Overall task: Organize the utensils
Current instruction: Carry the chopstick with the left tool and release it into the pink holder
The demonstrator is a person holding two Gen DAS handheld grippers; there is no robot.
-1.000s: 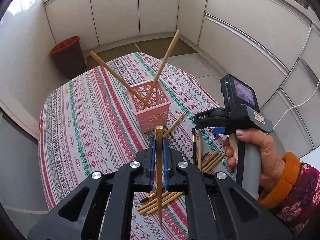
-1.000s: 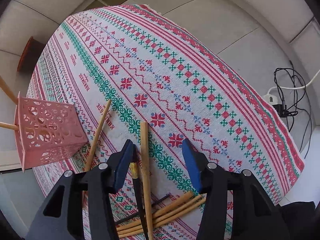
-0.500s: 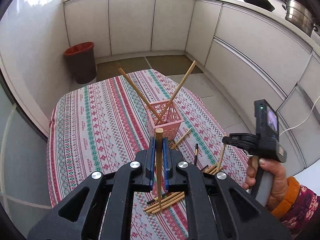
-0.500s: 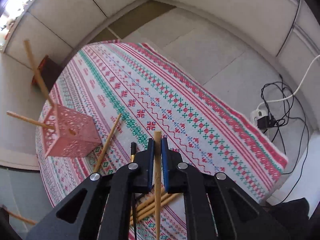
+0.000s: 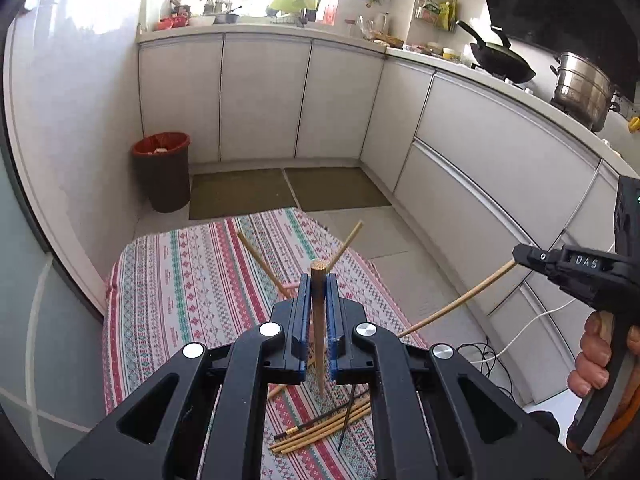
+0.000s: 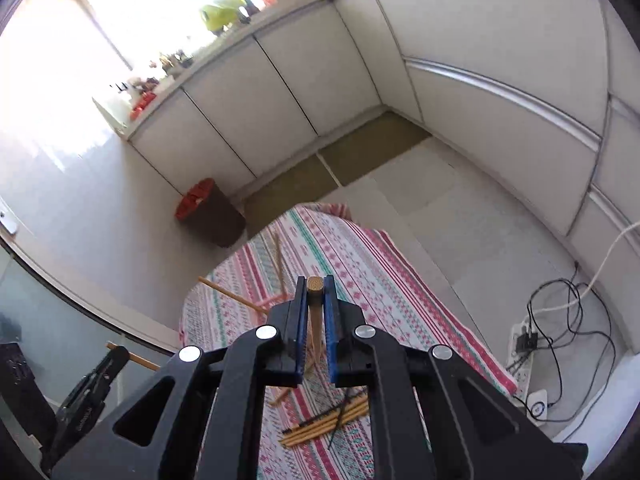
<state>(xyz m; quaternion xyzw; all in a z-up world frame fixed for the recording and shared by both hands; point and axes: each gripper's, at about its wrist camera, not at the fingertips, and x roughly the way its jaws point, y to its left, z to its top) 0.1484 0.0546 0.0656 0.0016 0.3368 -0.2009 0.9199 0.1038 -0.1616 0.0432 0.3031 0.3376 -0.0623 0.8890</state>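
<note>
My left gripper (image 5: 318, 280) is shut on a wooden chopstick (image 5: 319, 320), which stands upright between the blue pads, high above the table. My right gripper (image 6: 315, 282) is shut on a second wooden chopstick (image 6: 316, 320). In the left wrist view the right gripper (image 5: 532, 258) is at the right, its chopstick (image 5: 456, 304) slanting down to the left. The pink basket (image 6: 272, 301) is mostly hidden behind the fingers. Two chopsticks (image 5: 256, 254) lean out of it. A pile of loose chopsticks (image 5: 320, 432) lies on the patterned tablecloth (image 5: 180, 300) at the near side.
A red-rimmed bin (image 5: 162, 170) stands on the floor beyond the table. White cabinets run along the back and right. A power strip with cables (image 6: 528, 340) lies on the floor right of the table. A person's hand (image 5: 596, 356) holds the right gripper's handle.
My right gripper closed on a chopstick from the pile and lifted it high off the table. My left gripper rose too with its chopstick, and both views now tilt up toward the cabinets.
</note>
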